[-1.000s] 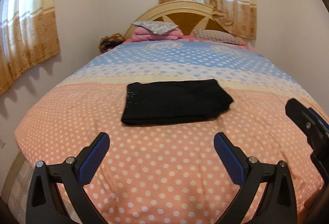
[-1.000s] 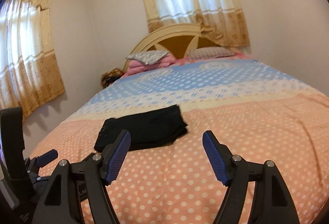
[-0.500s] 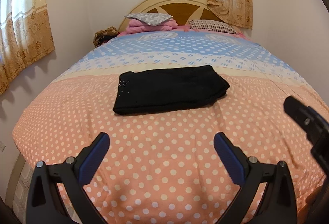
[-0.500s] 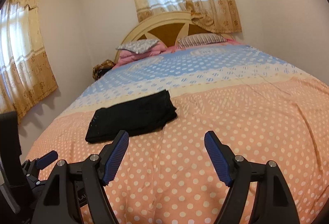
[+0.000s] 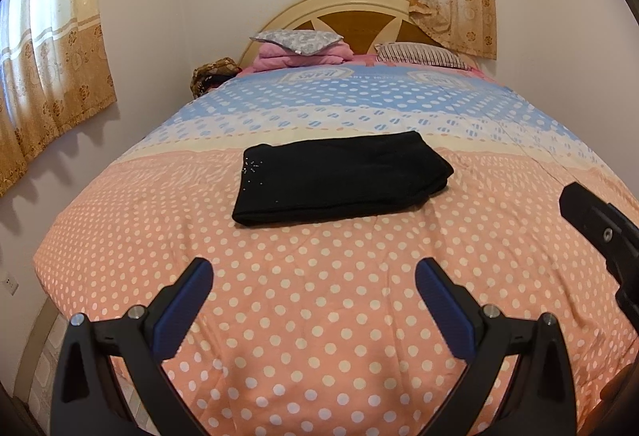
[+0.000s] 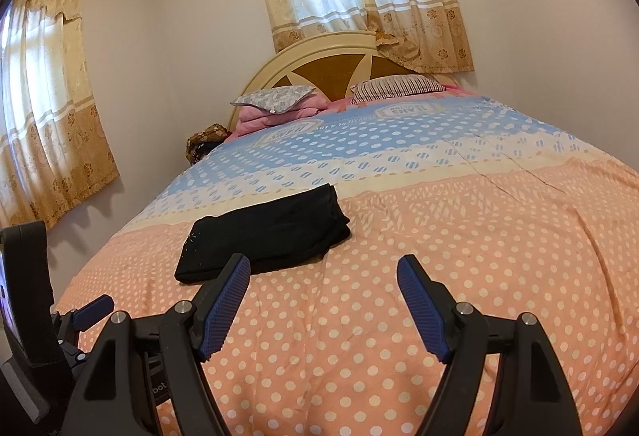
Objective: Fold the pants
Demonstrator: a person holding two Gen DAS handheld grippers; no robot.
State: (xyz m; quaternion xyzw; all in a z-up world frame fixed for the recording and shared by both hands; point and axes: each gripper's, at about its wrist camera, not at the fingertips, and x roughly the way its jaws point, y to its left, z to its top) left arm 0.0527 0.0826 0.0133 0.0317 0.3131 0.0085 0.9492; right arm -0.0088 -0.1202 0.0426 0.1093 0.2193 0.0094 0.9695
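Already folded black fabric pants [image 5: 343, 178] lie as flat rectangular stack on peach polka-dot quilt [image 5: 319, 316] of bed, mid-bed, ahead of both tools. Left gripper [image 5: 313, 300] jaws apart, empty, well short of pants. Right gripper [image 6: 323, 298] jaws apart, empty, off stack's right. Judgement: soft, light, limp, layers slide easily; best pinch at thick folded edge, both ends. Tiny sparkle studs near one corner. Quilt print shows upside-down lettering, unreadable.

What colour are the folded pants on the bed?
Black pants, with tiny pale specks near one corner; clearest in the left wrist view.
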